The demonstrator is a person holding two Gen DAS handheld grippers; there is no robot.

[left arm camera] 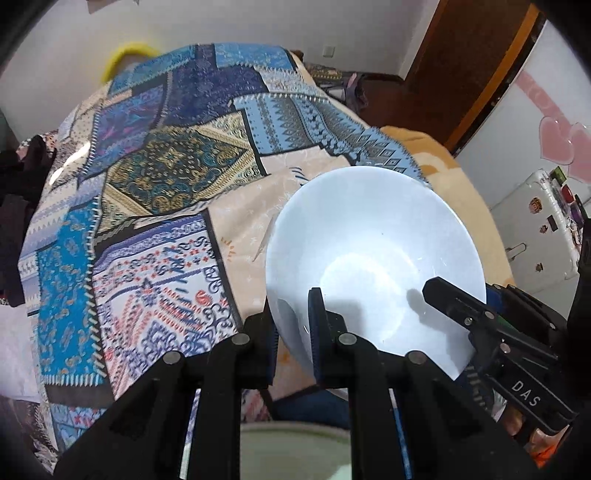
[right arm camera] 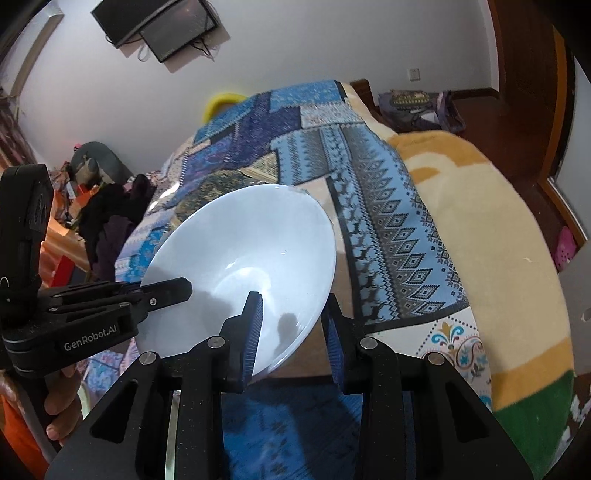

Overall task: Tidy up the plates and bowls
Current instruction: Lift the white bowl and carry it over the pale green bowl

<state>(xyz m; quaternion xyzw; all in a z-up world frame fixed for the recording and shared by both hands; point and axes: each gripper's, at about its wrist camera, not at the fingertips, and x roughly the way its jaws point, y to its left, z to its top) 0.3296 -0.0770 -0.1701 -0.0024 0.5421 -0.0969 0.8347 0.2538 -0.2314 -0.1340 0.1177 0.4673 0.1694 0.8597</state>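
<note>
A white bowl [left arm camera: 373, 258] is held up in the air above a bed covered by a patchwork cloth [left arm camera: 162, 177] in blues, creams and golds. Both tools grip the bowl at once, on opposite sides of its rim.

The left hand-held gripper [left arm camera: 293, 325] is clamped on the bowl's near-left edge: one finger lies inside the bowl and the other outside, with the wall of the bowl pinched between the ribbed blue pads [left arm camera: 316, 321]. In the right wrist view it enters from the left, its upper finger reaching over the rim into the bowl, and a bare hand [right arm camera: 61, 398] holds its handle.

The right hand-held gripper [right arm camera: 293, 332] grips the opposite edge the same way, one finger inside the bowl and one outside against the underside, closed on the wall. In the left wrist view it comes in from the lower right, its black finger resting over the rim.

The bowl is tilted, so each camera looks into its hollow. Its inside is plain white and glossy, with shadows of the fingers on it.

A beige and orange blanket [right arm camera: 491, 236] lies beside the patchwork cloth on the bed. A dark screen [right arm camera: 162, 26] is mounted on the white wall beyond, and a yellow ring [right arm camera: 221, 101] shows past the far end of the bed. Below the left tool, part of a pale round dish [left arm camera: 295, 450] is visible between its arms.
</note>
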